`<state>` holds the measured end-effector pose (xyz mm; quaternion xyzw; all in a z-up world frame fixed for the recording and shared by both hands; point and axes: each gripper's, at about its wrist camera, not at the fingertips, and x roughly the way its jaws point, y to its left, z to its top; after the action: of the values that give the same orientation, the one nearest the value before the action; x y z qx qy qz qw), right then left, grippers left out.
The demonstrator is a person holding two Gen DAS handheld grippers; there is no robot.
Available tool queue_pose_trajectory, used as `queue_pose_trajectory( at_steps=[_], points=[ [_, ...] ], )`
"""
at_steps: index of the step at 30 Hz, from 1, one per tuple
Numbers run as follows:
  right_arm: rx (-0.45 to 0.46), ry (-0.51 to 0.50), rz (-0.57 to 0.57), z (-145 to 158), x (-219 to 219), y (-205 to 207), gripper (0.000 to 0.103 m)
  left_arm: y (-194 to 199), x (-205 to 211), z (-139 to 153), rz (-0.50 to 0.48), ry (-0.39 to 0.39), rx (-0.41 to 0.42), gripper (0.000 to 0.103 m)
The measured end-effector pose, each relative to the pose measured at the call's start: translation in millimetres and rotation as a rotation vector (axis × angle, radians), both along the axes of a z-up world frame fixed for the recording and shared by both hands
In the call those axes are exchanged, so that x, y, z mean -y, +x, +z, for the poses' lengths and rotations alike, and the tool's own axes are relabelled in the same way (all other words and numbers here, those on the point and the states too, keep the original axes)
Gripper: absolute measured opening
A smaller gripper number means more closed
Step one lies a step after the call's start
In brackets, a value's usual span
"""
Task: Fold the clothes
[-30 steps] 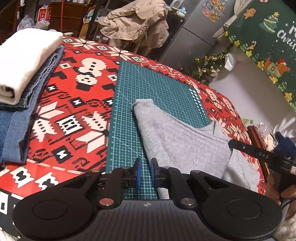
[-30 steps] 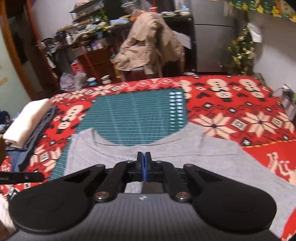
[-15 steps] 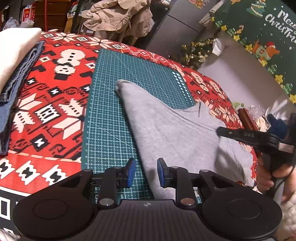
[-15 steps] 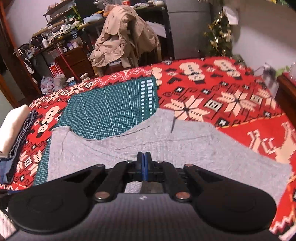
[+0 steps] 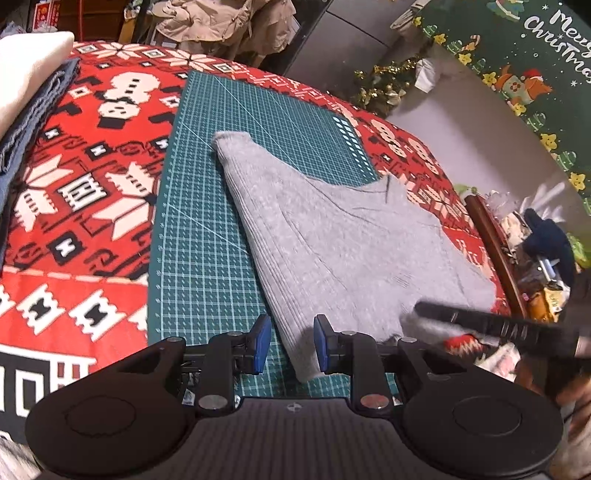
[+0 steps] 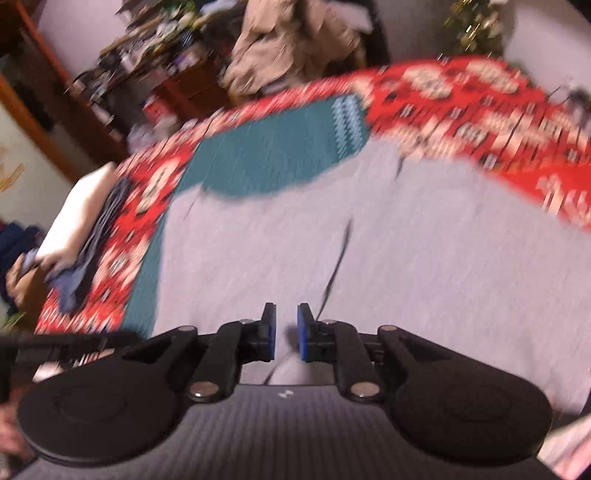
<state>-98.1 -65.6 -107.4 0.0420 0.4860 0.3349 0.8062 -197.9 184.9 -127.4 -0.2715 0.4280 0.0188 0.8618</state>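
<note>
Left wrist view: the left gripper (image 5: pixel 288 345), a black two-finger tool with blue pads (image 5: pixel 263 341), stands with its jaws parted; the near corner of the grey knitted garment (image 5: pixel 340 240) lies in the gap, and neither pad presses on it. These jaws have just been opening. The garment lies flat, its left portion on the green gridded cutting mat (image 5: pixel 207 206) and its right portion extending onto the red patterned tablecloth (image 5: pixel 74 192) toward the right edge of the table. At the lower right, the black finger of the right gripper (image 5: pixel 480 321) sits at the garment's near right edge, held by a hand (image 5: pixel 576 391); from this view it cannot be determined whether that finger touches the cloth. A stack of folded clothes, white on top of blue denim (image 5: pixel 29 96), rests at the far left of the tablecloth. A beige jacket (image 5: pixel 221 22) hangs on a chair beyond the table. Right wrist view: the picture is heavily blurred. The right gripper (image 6: pixel 286 332) shows a narrow gap between its blue pads (image 6: pixel 303 332), with grey fabric of the garment (image 6: pixel 369 258) rising between them; the jaws have just been opening, and no pad visibly clamps the cloth. The garment fills the centre of the view, covering the near part of the cutting mat (image 6: pixel 277 158) and the tablecloth (image 6: pixel 480 110). The folded stack (image 6: pixel 81 221) lies at the left.
</note>
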Motion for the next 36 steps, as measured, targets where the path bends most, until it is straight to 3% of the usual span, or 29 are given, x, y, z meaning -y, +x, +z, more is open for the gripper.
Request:
queue_pose_trajectory(
  at_steps=[5, 10, 21, 24, 25, 26, 28, 30, 36],
  points=[
    [-0.058, -0.007, 0.005, -14, -3, -24, 0.016, -1, 7, -4, -0.014, 0.017, -0.018, 0.022],
    [-0.033, -0.02, 0.015, -16, -15, -33, 0.017, -1, 9, -7, -0.016, 0.022, -0.021, 0.022],
    [-0.021, -0.078, 0.035, -15, -40, -34, 0.03, 2, 10, -10, -0.019, 0.025, -0.027, 0.022],
    [0.041, -0.131, 0.067, -14, -47, -43, 0.027, 2, 10, -11, -0.019, 0.026, -0.027, 0.022],
    [0.065, -0.155, 0.081, -14, -50, -46, 0.013, 2, 11, -11, -0.017, 0.031, -0.028, 0.022],
    [0.082, -0.178, 0.094, -13, -51, -48, 0.011, 2, 11, -10, -0.016, 0.035, -0.029, 0.022],
    [0.099, -0.204, 0.128, -10, -50, -50, 0.01, 3, 13, -10, -0.012, 0.048, -0.031, 0.008],
    [0.137, -0.235, 0.162, -4, -48, -53, 0.01, 4, 14, -10, -0.011, 0.061, -0.031, 0.001],
    [0.316, -0.415, 0.374, 12, -51, -63, 0.01, 6, 20, -14, -0.018, 0.114, -0.062, 0.0]
  ],
)
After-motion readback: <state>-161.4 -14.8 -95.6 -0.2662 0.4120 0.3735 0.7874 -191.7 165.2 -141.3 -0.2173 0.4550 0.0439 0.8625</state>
